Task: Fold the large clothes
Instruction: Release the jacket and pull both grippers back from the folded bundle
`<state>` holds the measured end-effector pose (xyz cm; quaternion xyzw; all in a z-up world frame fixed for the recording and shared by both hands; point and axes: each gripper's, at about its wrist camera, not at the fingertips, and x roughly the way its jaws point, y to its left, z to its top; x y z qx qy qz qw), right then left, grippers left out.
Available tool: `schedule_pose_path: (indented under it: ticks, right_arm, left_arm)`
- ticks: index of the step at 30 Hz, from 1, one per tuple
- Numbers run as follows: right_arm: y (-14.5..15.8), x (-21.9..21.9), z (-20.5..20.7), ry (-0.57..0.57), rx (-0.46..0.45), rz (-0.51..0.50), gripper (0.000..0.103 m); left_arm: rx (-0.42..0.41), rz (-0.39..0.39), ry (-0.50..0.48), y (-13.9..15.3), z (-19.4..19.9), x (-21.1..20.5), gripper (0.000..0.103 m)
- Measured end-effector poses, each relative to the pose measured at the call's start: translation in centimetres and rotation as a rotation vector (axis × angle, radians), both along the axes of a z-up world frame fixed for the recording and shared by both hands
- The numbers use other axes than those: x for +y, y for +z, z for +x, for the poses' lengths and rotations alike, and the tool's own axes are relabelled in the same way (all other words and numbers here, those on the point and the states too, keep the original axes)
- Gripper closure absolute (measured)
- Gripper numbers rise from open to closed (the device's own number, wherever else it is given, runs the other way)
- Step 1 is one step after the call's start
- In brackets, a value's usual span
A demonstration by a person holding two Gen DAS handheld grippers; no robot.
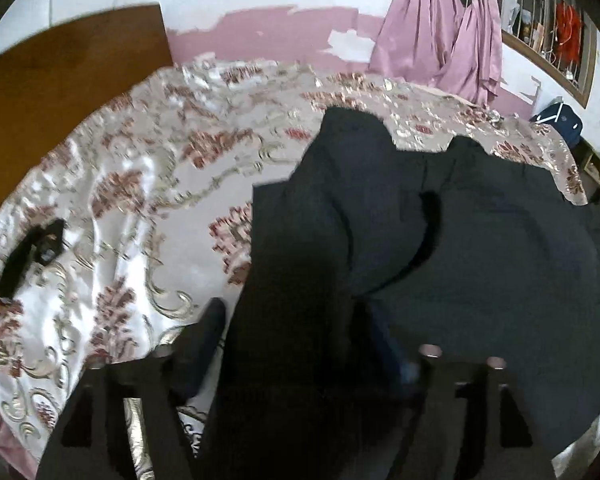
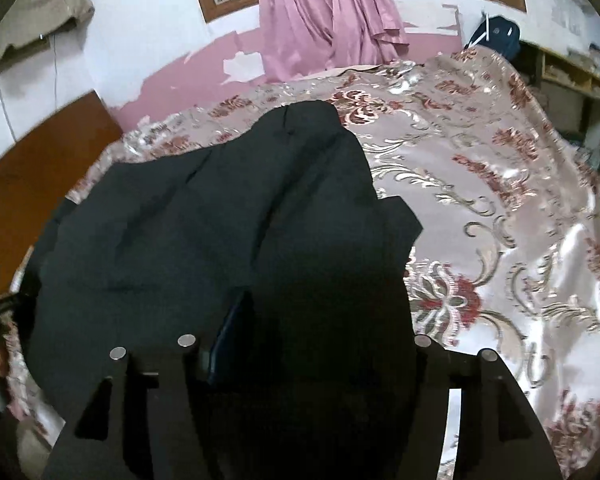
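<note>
A large black garment (image 1: 480, 248) lies on a bed with a shiny floral cover (image 1: 140, 184). In the left wrist view a fold of it drapes between my left gripper's (image 1: 300, 344) fingers; the left finger (image 1: 208, 332) shows beside the cloth, the right one (image 1: 388, 340) is against it. In the right wrist view the garment (image 2: 172, 224) spreads left and centre, and a dark fold hangs between my right gripper's (image 2: 312, 340) fingers, with the blue-edged left finger (image 2: 230, 336) against the cloth. The fingertips are hidden by fabric in both views.
A black device (image 1: 28, 256) lies on the cover at the left. A brown headboard (image 1: 60, 80) stands at the bed's far left. Pink curtains (image 2: 320, 16) hang under a barred window. A blue backpack (image 2: 496, 38) and wooden shelves (image 2: 572, 76) stand at the right.
</note>
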<state>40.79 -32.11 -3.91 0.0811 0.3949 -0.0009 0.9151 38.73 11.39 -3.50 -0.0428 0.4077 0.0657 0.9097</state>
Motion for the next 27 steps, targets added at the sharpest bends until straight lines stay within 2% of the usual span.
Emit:
schedule_pose_path:
  ticks: [2, 5, 9, 15, 19, 27]
  right_arm:
    - [0.6, 0.6, -0.5, -0.030, -0.012, -0.067, 0.041]
    - [1.9, 0.9, -1.3, -0.068, -0.050, -0.121, 0.033]
    - [4.7, 1.7, -2.9, -0.065, -0.149, -0.139, 0.025]
    - [7.5, 3.7, -5.2, -0.017, -0.260, -0.149, 0.011]
    - [8.1, 4.8, -6.6, 0.004, -0.303, -0.149, 0.007]
    - [9.6, 6.8, -9.5, 0.039, -0.377, -0.154, 0.002]
  left_arm:
    - [-0.036, 0.040, 0.008, 0.6, -0.7, -0.4, 0.018]
    - [-0.060, 0.089, 0.003, 1.7, -1.6, -1.1, 0.016]
    - [-0.109, 0.104, 0.005, 3.1, -2.9, -1.9, 0.016]
    - [-0.192, 0.030, 0.003, 5.2, -5.2, -2.9, 0.008]
    - [-0.243, 0.000, -0.004, 6.3, -6.9, -3.7, 0.003]
    - [-0.337, -0.049, -0.039, 8.7, -10.2, -4.8, 0.000]
